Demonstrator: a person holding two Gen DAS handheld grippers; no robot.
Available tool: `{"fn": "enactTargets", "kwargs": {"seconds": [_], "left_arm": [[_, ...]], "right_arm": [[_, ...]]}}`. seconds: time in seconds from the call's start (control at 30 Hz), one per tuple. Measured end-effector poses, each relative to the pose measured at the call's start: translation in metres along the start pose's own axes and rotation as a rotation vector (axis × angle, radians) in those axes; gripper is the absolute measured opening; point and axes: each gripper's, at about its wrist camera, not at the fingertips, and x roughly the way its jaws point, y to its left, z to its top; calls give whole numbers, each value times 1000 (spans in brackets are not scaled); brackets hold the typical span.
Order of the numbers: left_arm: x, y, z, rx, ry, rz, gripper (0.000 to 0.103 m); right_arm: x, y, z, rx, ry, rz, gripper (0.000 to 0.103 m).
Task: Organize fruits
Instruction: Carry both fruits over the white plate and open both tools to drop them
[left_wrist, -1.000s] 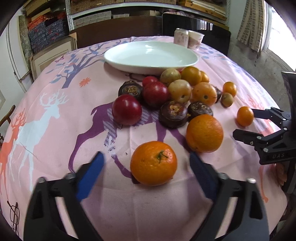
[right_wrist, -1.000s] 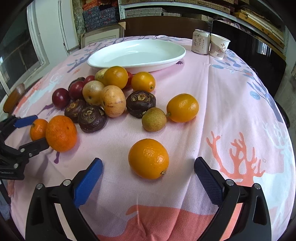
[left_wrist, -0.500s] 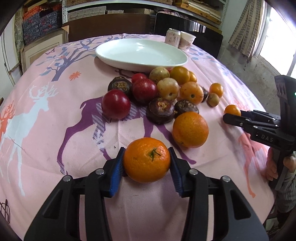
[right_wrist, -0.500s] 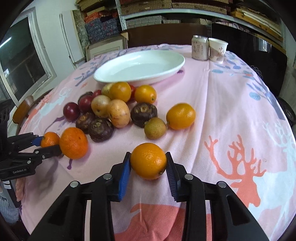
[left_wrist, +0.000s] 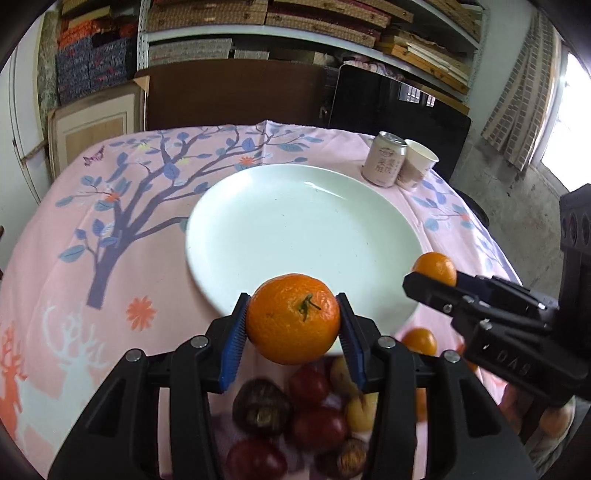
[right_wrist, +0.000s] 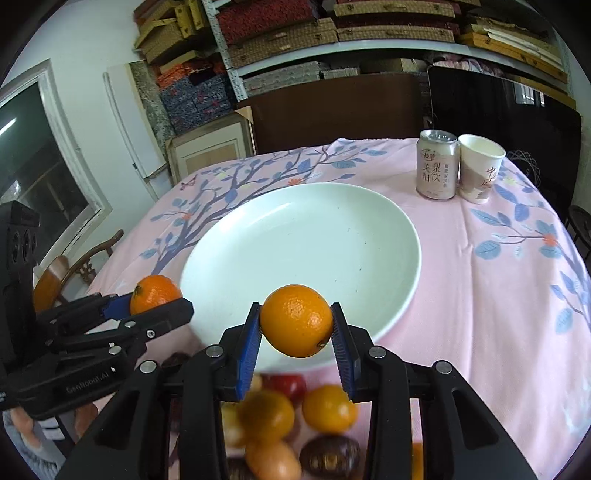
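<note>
Below the white plate (left_wrist: 258, 229), the fruit pile (left_wrist: 303, 424) is lying blurred, partly hiding behind the left claw (left_wrist: 292, 332); the picture's edge is cutting off its lowest fruits.

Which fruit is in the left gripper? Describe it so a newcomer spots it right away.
Start at the big white plate in the middle of the pink tablecloth. At its near rim, the left gripper holds an orange between its blue pads. Unlike the orange in the right gripper, this one shows a green stem on top.

Left tool (right_wrist: 157, 308) body: "GenRobot.AI". Can (right_wrist: 436, 165): Chinese characters "梨饮".
</note>
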Motion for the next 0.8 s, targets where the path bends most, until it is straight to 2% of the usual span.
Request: {"fn": "enactTargets", "kwargs": {"seconds": [0.03, 0.1, 0.2, 0.33, 0.4, 0.53, 0.7, 0.8], "left_arm": [[8, 2, 3, -10, 7, -10, 45], [22, 6, 4, -23, 24, -31, 49], [24, 8, 1, -7, 12, -38, 65], [4, 13, 3, -22, -34, -44, 70], [-8, 21, -1, -46, -59, -26, 81], [-29, 40, -17, -91, -86, 17, 82], [-49, 59, -64, -114, -60, 123, 82], [-56, 59, -91, -106, -42, 134, 85]], "right_arm": [[4, -2, 0, 8, -7, -3, 39], [6, -6, -1, 12, -31, -34, 70], [-5, -10, -2, -7, -85, -54, 71], [-14, -15, -5, 23, -95, -33, 71], [-18, -17, -12, 24, -101, -49, 71], [-33, -23, -26, 52, -122, -68, 74], [-67, -35, -51, 110, -172, -82, 86], [-87, -44, -68, 156, -202, -86, 91]]}}
